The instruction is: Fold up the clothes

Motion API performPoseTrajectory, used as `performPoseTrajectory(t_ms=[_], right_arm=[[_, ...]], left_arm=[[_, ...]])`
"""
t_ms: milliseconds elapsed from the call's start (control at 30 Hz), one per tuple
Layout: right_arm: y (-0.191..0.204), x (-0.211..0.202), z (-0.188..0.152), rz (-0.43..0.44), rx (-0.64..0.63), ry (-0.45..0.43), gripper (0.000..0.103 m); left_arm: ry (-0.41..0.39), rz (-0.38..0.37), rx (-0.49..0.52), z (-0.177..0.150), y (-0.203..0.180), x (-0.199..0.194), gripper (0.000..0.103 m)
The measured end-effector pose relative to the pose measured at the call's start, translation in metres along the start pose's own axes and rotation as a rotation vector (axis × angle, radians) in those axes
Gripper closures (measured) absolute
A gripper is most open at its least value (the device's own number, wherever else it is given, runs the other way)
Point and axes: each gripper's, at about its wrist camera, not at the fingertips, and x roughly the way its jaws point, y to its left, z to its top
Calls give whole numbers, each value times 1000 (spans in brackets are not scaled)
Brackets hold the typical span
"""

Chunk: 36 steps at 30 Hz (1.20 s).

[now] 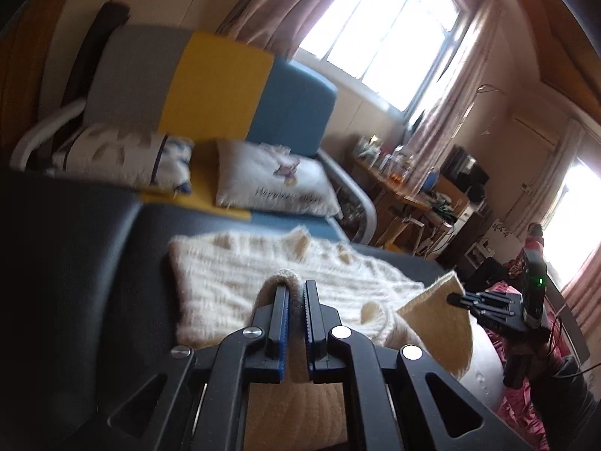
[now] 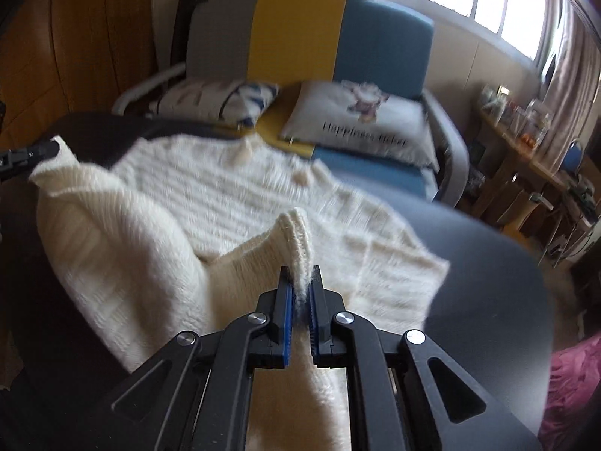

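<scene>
A: Where's our cream knit sweater (image 2: 233, 191)?
B: Spread on the dark table (image 2: 488, 255), sofa (image 1: 225, 86) with two pillows behind it.
A: Tongs?
B: We've got the left gripper (image 1: 296, 289) pinching a ribbed edge, the right gripper (image 2: 300, 274) clamped on another ribbed edge. Both edges are raised off the table.

you see a cream sweater (image 2: 233, 195), ribbed at its edges, on a dark grey table (image 2: 488, 263). your grippers are black with blue pads: left gripper (image 1: 296, 293), right gripper (image 2: 300, 278). behind, the sofa (image 2: 300, 37) runs in grey, yellow and blue panels. one pillow (image 2: 360, 120) is white with dark lettering and a small purple figure; the other pillow (image 2: 218, 101) is white with blue marks. the curtains (image 1: 443, 112) look dusty pink.
</scene>
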Motion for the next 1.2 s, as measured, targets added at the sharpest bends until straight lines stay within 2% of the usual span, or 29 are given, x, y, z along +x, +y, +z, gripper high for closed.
performPoseTrajectory(t_ms=[200, 300, 433, 533, 633, 700, 733, 833, 967, 1067, 1133, 1200], right_arm=[[-31, -26, 29, -69, 68, -120, 96], [-58, -18, 41, -102, 124, -143, 96], [-95, 38, 42, -125, 210, -42, 96], [-102, 86, 32, -139, 230, 62, 96], [-103, 108, 23, -145, 238, 96, 96], [-106, 108, 21, -150, 250, 87, 96], [-108, 108, 21, -152, 256, 82, 96], [-113, 114, 19, -167, 274, 99, 96], [-114, 126, 12, -139, 287, 149, 93], [-115, 119, 7, -112, 323, 124, 92], [-117, 105, 1, -76, 367, 88, 87], [-116, 93, -6, -40, 390, 67, 74]], left_arm=[[-59, 16, -2, 30, 2, 10, 98], [-51, 33, -31, 49, 14, 33, 98], [47, 68, -92, 62, 38, 87, 98], [149, 113, -94, 57, 49, 127, 97], [185, 136, -73, 53, 52, 145, 97], [204, 121, -64, 55, 52, 149, 97], [214, 115, -66, 56, 54, 151, 93], [240, 108, -149, 60, 69, 153, 84], [258, 107, -227, 64, 86, 151, 80], [257, 136, -205, 58, 91, 138, 80], [263, 151, -172, 51, 91, 127, 80], [269, 148, -161, 42, 92, 116, 80]])
